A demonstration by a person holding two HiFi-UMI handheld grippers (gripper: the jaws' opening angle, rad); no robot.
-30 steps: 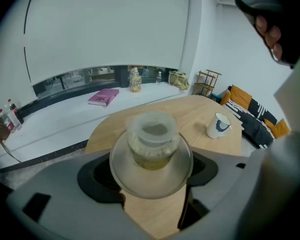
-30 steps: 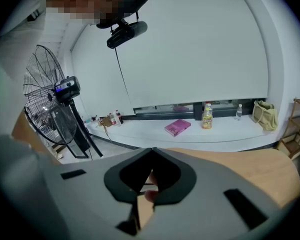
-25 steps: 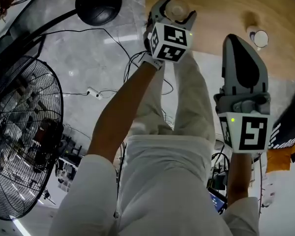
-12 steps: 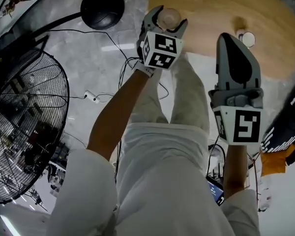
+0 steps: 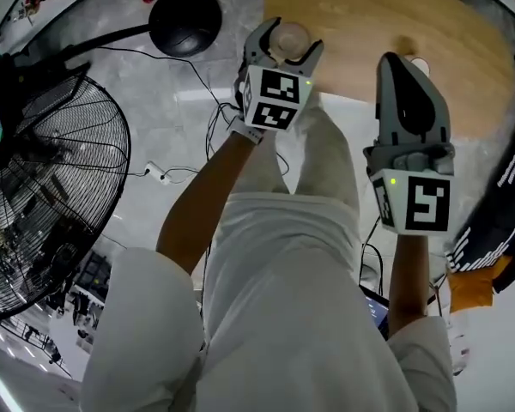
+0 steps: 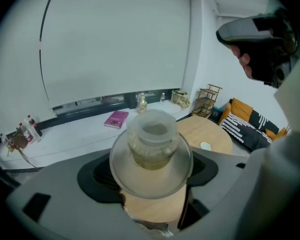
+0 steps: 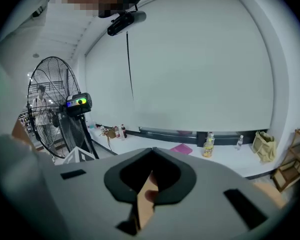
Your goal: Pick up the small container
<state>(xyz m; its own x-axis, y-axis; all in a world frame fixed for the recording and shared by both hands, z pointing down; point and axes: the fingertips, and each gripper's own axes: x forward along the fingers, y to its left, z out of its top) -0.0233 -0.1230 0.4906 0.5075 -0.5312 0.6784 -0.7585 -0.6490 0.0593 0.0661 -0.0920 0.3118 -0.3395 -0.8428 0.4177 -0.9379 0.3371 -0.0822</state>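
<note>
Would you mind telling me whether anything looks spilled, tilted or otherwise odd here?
Nothing stands out. The small container sits between the jaws of the left gripper with no spill visible, and the right gripper is shut and empty.

We see bright, even white room light in every view, with faint shadows. A soft glare streak lies on the pale floor [image 5: 154,127]. Edges bend and darken strongly. The container [image 6: 152,139] near the lens looks blurred.

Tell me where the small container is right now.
The small container sits clamped in the left gripper, upper centre of the head view, over the wooden table's left edge.
</note>
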